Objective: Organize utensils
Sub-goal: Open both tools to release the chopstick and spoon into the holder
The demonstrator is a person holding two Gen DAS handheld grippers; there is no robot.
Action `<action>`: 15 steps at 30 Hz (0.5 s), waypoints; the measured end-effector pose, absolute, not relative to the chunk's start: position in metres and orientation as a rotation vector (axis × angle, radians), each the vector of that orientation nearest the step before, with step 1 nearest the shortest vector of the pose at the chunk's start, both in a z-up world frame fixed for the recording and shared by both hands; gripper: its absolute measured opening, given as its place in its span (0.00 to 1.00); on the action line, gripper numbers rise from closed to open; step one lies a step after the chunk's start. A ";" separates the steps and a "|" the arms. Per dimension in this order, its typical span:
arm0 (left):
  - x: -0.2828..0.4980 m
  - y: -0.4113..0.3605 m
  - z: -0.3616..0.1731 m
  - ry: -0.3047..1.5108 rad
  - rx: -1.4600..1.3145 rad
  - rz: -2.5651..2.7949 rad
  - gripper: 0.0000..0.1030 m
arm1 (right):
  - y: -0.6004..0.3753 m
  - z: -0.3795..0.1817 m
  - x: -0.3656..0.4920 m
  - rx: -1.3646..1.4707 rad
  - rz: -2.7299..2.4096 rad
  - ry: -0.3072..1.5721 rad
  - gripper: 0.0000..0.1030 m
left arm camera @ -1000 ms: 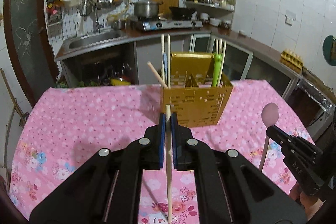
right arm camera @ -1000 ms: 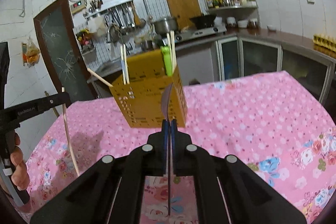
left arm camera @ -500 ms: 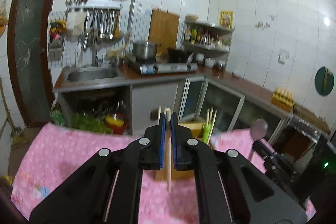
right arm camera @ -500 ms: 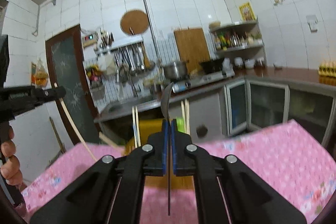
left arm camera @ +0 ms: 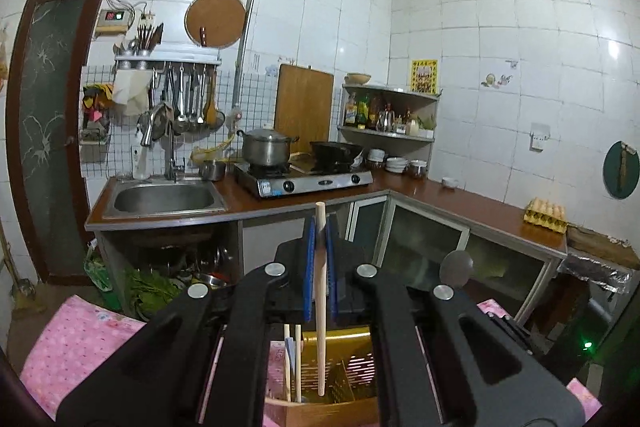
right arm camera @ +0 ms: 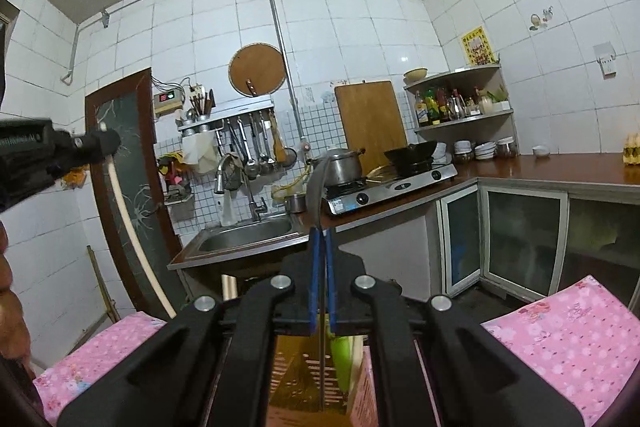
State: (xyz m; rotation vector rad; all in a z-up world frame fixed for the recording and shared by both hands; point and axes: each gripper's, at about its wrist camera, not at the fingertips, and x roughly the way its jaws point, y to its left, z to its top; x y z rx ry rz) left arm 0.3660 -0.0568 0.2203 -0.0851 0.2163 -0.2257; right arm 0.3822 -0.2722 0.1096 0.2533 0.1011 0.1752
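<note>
My left gripper is shut on a wooden chopstick that hangs upright, its lower tip just above the open top of the yellow utensil holder. Other chopsticks stand in the holder's left part. My right gripper is shut on a metal spoon, bowl up, its thin handle reaching down into the holder beside a green utensil. The left gripper and its chopstick show at the left of the right wrist view. The spoon bowl shows in the left wrist view.
The holder stands on a table with a pink floral cloth. Behind it run a kitchen counter with a sink, a gas stove with a pot and wok, hanging utensils, a corner shelf and an egg tray.
Both grippers rose and moved forward over the holder. The chopstick and spoon went from in front of the holder to hanging above and into its open top.
</note>
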 end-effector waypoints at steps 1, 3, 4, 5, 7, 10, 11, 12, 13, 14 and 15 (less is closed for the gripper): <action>0.378 -0.058 0.209 0.248 -0.091 -0.234 0.04 | -0.272 0.104 0.386 0.260 0.174 0.103 0.03; 0.392 -0.058 0.189 0.291 -0.103 -0.238 0.04 | -0.273 0.093 0.396 0.272 0.171 0.110 0.03; 0.395 -0.056 0.182 0.299 -0.103 -0.236 0.04 | -0.272 0.089 0.399 0.271 0.173 0.111 0.03; 0.400 -0.056 0.173 0.308 -0.100 -0.234 0.04 | -0.270 0.083 0.402 0.264 0.175 0.116 0.03; 0.407 -0.054 0.157 0.328 -0.088 -0.230 0.04 | -0.267 0.071 0.404 0.247 0.181 0.129 0.03; 0.415 -0.045 0.139 0.376 -0.092 -0.231 0.04 | -0.264 0.055 0.397 0.206 0.191 0.156 0.03; 0.416 -0.042 0.134 0.392 -0.101 -0.234 0.04 | -0.263 0.053 0.395 0.195 0.194 0.163 0.03; 0.417 -0.039 0.129 0.408 -0.110 -0.237 0.04 | -0.262 0.051 0.392 0.185 0.199 0.173 0.03; 0.417 -0.036 0.125 0.421 -0.116 -0.236 0.04 | -0.261 0.049 0.389 0.177 0.212 0.190 0.03; 0.416 -0.033 0.120 0.434 -0.115 -0.228 0.04 | -0.259 0.046 0.388 0.166 0.216 0.222 0.04; 0.415 -0.032 0.117 0.448 -0.110 -0.222 0.07 | -0.259 0.043 0.387 0.156 0.217 0.242 0.05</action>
